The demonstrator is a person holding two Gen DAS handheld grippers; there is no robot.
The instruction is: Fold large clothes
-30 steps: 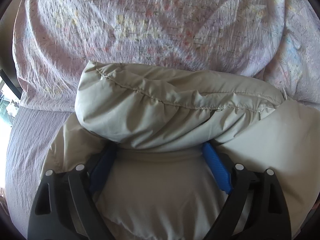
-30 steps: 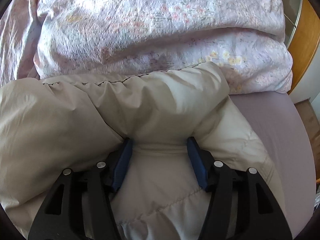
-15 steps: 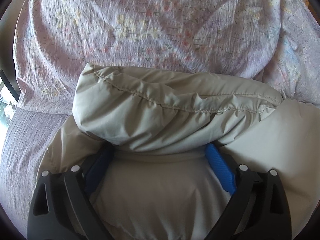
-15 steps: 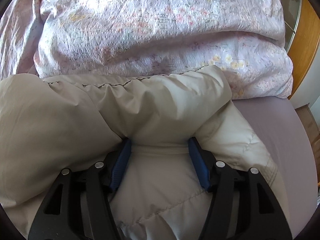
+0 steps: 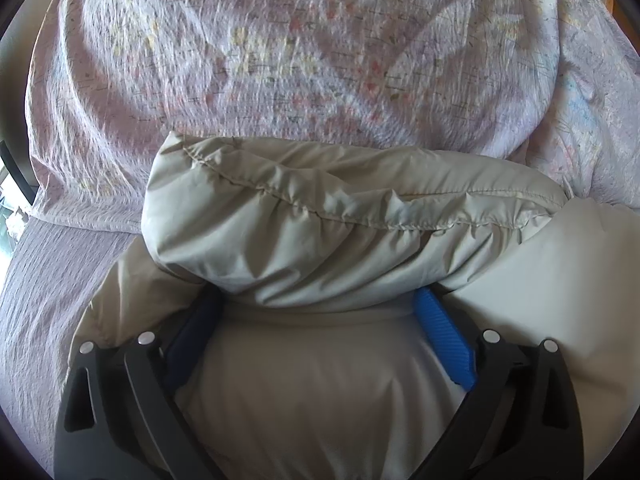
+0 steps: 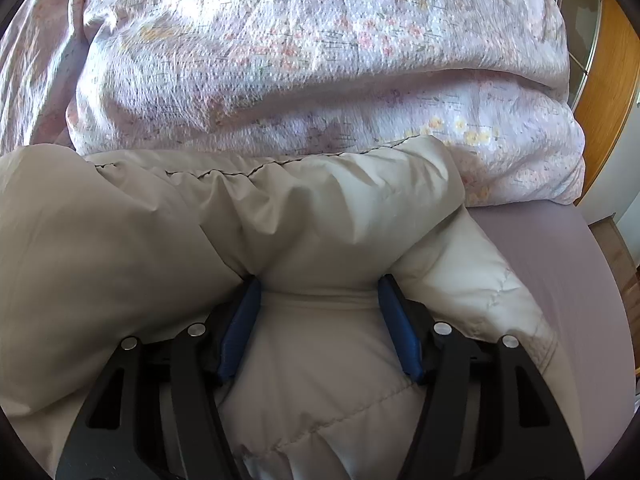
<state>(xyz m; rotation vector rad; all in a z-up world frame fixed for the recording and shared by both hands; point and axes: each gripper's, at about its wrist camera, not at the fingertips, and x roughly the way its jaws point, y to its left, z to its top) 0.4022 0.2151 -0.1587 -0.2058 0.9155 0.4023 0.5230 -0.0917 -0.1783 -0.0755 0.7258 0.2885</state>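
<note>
A beige padded jacket (image 5: 352,216) lies bunched on the bed, with a thick folded roll of it in front of both grippers. In the left wrist view my left gripper (image 5: 316,300) has its jaws opening wide around the jacket's bulk; the fabric sits between them and the ribbed face of the right blue pad (image 5: 444,336) shows bare. In the right wrist view my right gripper (image 6: 320,284) pinches a fold of the same jacket (image 6: 328,208), and the cloth narrows between its blue pads (image 6: 240,332).
A floral pink duvet (image 5: 304,52) is heaped just behind the jacket, also filling the back of the right wrist view as duvet (image 6: 312,60). A lilac bedsheet (image 6: 560,264) lies to the right, with wooden furniture (image 6: 608,92) beyond it.
The left gripper's jaws have spread wider around the jacket. The right gripper's pads have eased apart very slightly. Neither hand has shifted much.
</note>
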